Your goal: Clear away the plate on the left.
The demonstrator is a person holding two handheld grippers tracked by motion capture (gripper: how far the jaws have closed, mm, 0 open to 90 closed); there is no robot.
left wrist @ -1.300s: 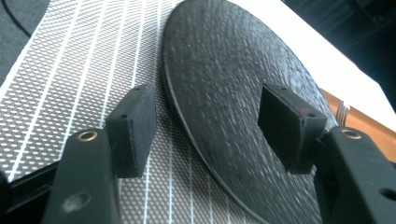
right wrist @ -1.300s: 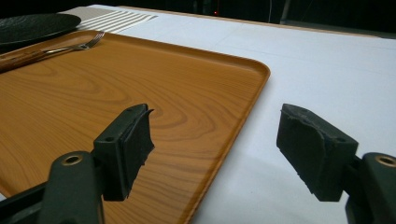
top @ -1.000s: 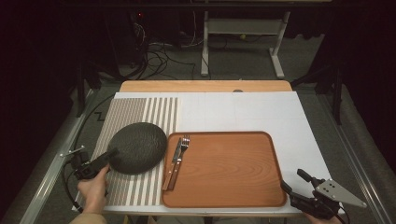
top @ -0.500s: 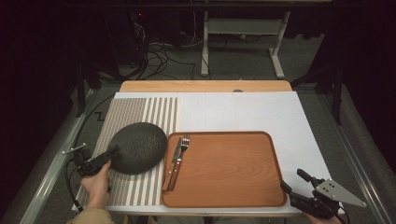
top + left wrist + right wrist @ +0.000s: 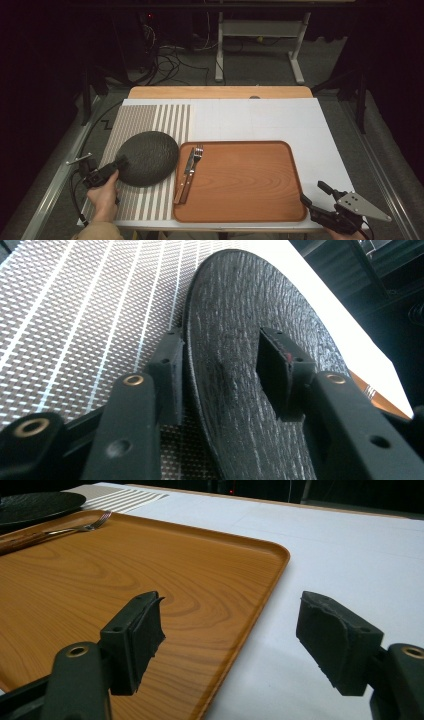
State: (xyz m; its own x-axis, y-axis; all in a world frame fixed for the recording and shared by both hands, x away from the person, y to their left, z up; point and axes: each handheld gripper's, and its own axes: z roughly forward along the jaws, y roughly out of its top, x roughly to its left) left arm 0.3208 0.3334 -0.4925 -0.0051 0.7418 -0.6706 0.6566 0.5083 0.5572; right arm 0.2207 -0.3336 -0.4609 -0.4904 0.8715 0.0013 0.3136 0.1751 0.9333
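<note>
The round, dark grey, rough-textured plate (image 5: 147,158) lies on the striped brown-and-white placemat (image 5: 145,122) at the left of the white bench (image 5: 260,120), its right edge just beside the wooden tray (image 5: 245,180). The left tool (image 5: 111,167) reaches the plate's near-left rim from the person's left hand (image 5: 104,196). In the left gripper view the plate's rim (image 5: 250,365) sits between the two black jaws: one pad is under the rim against the mat, the other hangs over the plate's top face with a gap visible. The jaws have just been closing on the rim but do not yet press on it, so the tool is apart, with the plate between the pads.

The tray, orange-brown with a wood-grain face and rounded corners, sits right of the plate. At its left end lie a metal fork (image 5: 198,152) and a wooden-handled knife (image 5: 184,175), side by side and close to the plate's edge; they are the nearest things to the plate on the tray side. The rest of the tray's face is bare wood.

The right tool (image 5: 312,192) rests at the near-right corner of the bench, just off the tray's corner, its jaws wide apart and holding nothing; in the right gripper view one jaw stands over the tray (image 5: 150,570), the other over the white top.
</note>
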